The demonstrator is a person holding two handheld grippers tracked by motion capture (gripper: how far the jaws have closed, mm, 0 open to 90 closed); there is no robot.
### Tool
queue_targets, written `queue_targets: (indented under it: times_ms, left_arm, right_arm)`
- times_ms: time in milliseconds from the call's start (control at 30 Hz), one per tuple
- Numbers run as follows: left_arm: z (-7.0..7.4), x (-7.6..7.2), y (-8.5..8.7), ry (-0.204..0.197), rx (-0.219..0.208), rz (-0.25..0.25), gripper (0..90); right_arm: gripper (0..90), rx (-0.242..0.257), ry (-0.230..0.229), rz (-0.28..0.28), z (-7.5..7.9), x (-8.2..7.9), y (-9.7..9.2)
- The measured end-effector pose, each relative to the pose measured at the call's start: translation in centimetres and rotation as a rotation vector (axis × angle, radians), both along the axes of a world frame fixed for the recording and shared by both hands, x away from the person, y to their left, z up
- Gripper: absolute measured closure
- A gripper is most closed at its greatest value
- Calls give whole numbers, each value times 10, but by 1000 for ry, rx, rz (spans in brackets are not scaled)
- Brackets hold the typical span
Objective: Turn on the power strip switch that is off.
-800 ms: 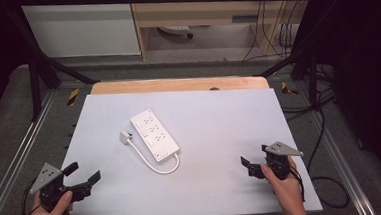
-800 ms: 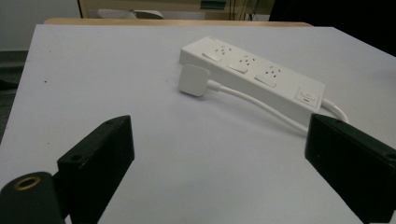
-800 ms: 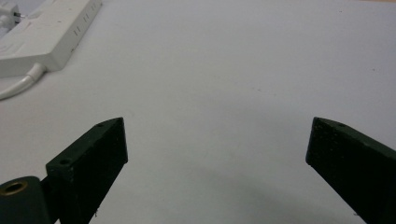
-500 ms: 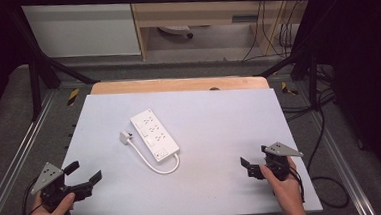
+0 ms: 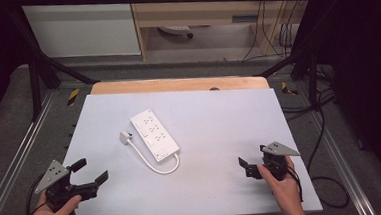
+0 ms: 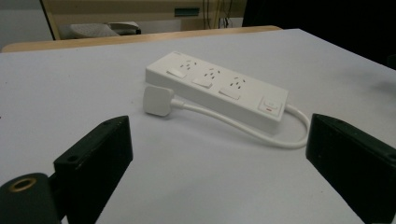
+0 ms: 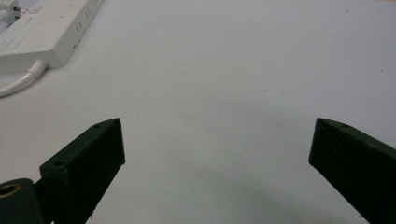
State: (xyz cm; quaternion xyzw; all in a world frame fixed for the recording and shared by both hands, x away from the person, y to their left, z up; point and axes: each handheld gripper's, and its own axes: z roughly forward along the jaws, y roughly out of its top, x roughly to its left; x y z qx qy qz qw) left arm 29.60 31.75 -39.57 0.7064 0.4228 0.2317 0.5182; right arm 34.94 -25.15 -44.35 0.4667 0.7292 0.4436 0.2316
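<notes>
Lying mid-table, power strip (image 5: 154, 135) is cropped in the right gripper view; both grippers' fingers gape, empty.

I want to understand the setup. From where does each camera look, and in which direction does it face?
High view: above the near table edge, facing forward and down; both hands with the left gripper and right gripper.
Left gripper view: low over the table, facing the power strip and plug; its open jaws.
Right gripper view: low, facing bare table; open jaws.
All share the power strip.
</notes>
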Motion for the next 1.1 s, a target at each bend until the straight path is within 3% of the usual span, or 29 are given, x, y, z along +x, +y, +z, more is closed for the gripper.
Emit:
queue_targets:
  times_ms: [633,1100]
  left_arm:
    - [16,19,-22,19,21,-42,80]
    - [24,31,-20,11,41,-37,73]
  right_arm:
    - [40,0,15,25,-1,2,5]
    - [34,4,24,28,-1,3,6]
